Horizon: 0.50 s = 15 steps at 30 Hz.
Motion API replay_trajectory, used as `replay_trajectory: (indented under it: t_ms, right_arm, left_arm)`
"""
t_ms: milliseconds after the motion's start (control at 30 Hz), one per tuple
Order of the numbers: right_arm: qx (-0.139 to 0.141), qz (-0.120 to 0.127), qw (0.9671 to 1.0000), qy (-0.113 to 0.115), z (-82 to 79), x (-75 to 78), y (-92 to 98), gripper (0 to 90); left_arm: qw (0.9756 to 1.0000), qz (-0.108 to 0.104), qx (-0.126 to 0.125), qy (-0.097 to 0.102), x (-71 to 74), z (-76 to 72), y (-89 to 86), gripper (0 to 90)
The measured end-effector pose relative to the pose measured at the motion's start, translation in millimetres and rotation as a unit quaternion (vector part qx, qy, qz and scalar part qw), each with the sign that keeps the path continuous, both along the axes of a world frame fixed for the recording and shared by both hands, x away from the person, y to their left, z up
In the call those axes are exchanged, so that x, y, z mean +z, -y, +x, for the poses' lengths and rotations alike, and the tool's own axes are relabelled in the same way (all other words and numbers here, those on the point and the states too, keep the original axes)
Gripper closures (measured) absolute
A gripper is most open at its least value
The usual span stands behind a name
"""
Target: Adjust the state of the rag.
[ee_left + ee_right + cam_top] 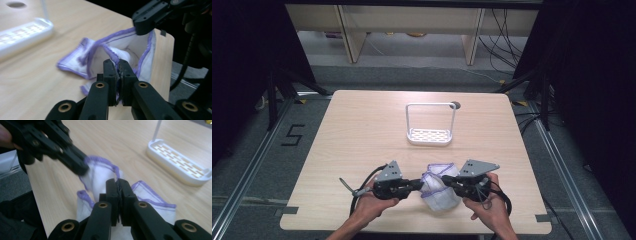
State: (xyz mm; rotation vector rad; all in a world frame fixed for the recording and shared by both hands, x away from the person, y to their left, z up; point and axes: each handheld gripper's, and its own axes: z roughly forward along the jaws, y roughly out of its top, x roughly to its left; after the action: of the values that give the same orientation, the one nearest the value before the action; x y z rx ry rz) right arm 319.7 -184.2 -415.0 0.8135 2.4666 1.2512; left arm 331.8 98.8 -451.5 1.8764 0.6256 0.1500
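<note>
White cloth (439,189) with purple hem, bunched at the near edge of the tabletop (362,130), in front of the white rack (430,125). Your left tool (416,184) is pressed together on one hem, your right tool (447,181) on another. Step in hand, as it appears: both edges gripped, ready for spreading or folding. Next, you would draw the tools apart evenly, keeping the hem taut. The cloth's lower folds lie hidden beneath the tools, so which corners you hold is unclear.
</note>
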Motion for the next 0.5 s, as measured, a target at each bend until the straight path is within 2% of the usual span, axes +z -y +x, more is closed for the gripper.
replay_trajectory:
  t_ms: [67,100,133,167,200,233,267,333,367,400,433,467,500]
  right_arm:
    - [-0.007,0.003,0.9999,0.015,0.5,5.8,7.8,88.4]
    - [-0.016,0.007,0.9997,0.015,-0.2,8.5,11.4,88.4]
    - [-0.018,0.011,0.9997,0.016,0.2,11.0,15.3,88.5]
    - [-0.018,0.011,0.9997,0.016,0.2,11.0,15.3,88.5]
    - [-0.024,0.014,0.9993,0.023,0.4,15.2,22.8,88.5]
    - [-0.033,0.013,0.9988,0.035,-0.3,16.3,26.5,88.5]
    - [-0.035,0.012,0.9989,0.028,-1.4,16.6,29.4,88.5]
    - [-0.051,0.005,0.9984,0.026,-3.3,12.4,35.4,88.5]
    - [-0.051,0.005,0.9984,0.026,-3.3,12.4,35.4,88.5]
    - [-0.054,-0.002,0.9983,0.022,-1.7,0.9,42.4,88.6]
    - [-0.067,-0.002,0.9978,0.002,-2.9,-6.1,45.0,88.6]
    - [-0.067,-0.01,0.9977,-0.003,-0.9,-13.9,49.3,88.6]
    - [-0.067,-0.01,0.9977,-0.003,-0.9,-13.9,49.3,88.6]
  left_arm:
    - [0.9998,-0.006,0.013,0.014,9.1,-0.3,-13.3,86.1]
    - [0.9998,-0.006,0.013,0.014,9.1,-0.3,-13.3,86.1]
    - [0.9994,-0.01,0.026,0.02,17.0,-2.2,-27.0,86.1]
    - [0.9994,-0.01,0.026,0.02,17.0,-2.2,-27.0,86.1]
    - [0.9989,-0.014,0.035,0.028,22.4,-6.7,-39.5,86.1]
    - [0.9989,-0.014,0.035,0.028,22.4,-6.7,-39.5,86.1]
    - [0.9986,-0.015,0.043,0.029,22.9,-13.0,-51.6,86.1]
    - [0.9983,-0.01,0.055,0.014,15.0,-20.6,-62.6,86.1]
    - [0.9983,-0.01,0.055,0.014,15.0,-20.6,-62.6,86.1]
    - [0.9982,-0.009,0.058,-0.006,-1.0,-27.6,-70.6,86.0]
    - [0.998,-0.003,0.06,-0.019,-10.8,-30.7,-74.9,86.1]
    - [0.9972,0.002,0.065,-0.036,-21.0,-33.8,-77.8,86.0]
    - [0.9972,0.002,0.065,-0.036,-21.0,-33.8,-77.8,86.0]
